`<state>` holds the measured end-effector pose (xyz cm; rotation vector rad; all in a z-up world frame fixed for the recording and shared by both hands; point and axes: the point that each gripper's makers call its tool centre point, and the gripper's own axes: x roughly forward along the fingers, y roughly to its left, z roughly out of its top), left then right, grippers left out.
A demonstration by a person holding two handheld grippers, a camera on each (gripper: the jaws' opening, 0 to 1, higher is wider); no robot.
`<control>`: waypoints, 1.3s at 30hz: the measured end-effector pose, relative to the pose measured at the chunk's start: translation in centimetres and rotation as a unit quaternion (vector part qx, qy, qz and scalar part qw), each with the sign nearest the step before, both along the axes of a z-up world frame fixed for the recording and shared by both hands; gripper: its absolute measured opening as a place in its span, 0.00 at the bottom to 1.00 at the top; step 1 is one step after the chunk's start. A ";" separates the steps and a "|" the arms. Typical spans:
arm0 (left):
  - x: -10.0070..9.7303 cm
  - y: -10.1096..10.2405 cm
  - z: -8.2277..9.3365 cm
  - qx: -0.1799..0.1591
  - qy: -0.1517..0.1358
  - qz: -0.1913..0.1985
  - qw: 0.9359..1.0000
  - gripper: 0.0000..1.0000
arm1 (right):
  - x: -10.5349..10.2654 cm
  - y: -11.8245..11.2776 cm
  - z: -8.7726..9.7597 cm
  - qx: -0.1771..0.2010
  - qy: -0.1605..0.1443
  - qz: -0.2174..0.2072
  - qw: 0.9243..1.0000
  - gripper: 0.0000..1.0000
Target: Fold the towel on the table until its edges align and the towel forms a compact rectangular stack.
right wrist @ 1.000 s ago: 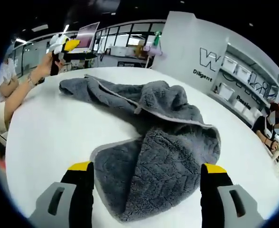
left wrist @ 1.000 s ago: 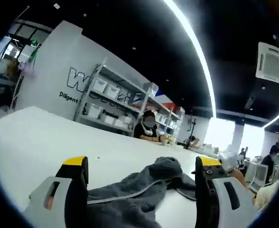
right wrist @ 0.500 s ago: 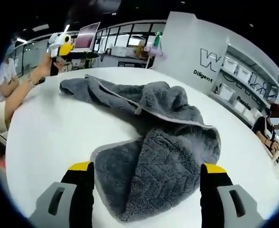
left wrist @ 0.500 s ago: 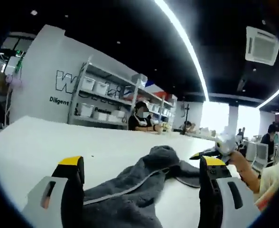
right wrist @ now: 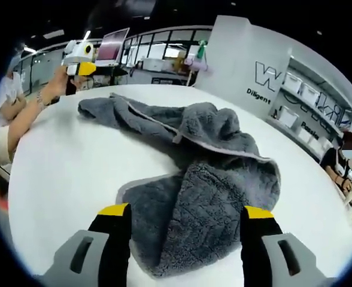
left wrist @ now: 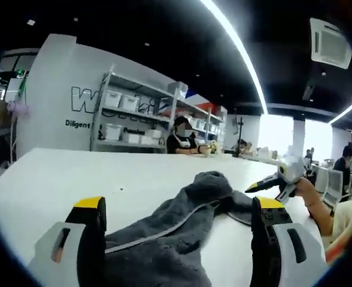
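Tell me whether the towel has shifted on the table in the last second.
No. The grey towel keeps the same folds, and its far corner stays put against the table edge.

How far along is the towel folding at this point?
Nothing looks done: the grey towel lies crumpled on the white table, edges unaligned. In hand: both grippers are open, the right gripper over the towel's near end, the left gripper over the far end; neither grips it. Left: grasp the edges, spread it flat, and make every fold into a compact rectangle.

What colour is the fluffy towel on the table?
The towel is dark grey with a lighter grey edge trim, clearest in the right gripper view.
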<state>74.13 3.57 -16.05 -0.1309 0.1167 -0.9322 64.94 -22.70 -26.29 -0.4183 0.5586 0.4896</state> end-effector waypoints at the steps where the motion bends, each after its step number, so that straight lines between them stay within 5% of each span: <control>1: 0.4 0.2 0.0 0.001 0.001 0.000 1.000 0.99 | 0.0 -0.1 -0.1 -0.002 0.002 -0.003 1.000 0.72; 11: 0.2 0.3 -0.4 0.006 0.008 0.004 1.000 0.99 | -0.6 0.5 -0.3 0.001 0.001 -0.001 1.000 0.37; 17: 0.8 0.7 -0.2 0.007 0.010 0.006 1.000 0.99 | -1.0 0.5 -0.7 -0.011 0.002 -0.003 1.000 0.04; 25: 0.9 0.7 -0.3 0.009 0.015 0.007 1.000 0.98 | -1.2 0.9 0.2 -0.003 -0.017 -0.003 1.000 0.01; 33: 0.5 0.4 -0.9 0.017 0.020 0.008 1.000 0.97 | -0.4 0.9 5.1 0.017 -0.134 -0.008 0.991 0.01; 36: 0.4 0.3 -1.0 0.018 0.020 0.009 1.000 0.96 | 0.3 0.1 8.0 0.023 -0.200 -0.013 0.979 0.01; 39: 0.4 0.3 -1.2 0.018 0.023 0.011 1.000 0.96 | 0.8 -0.8 9.7 0.028 -0.234 -0.021 0.972 0.01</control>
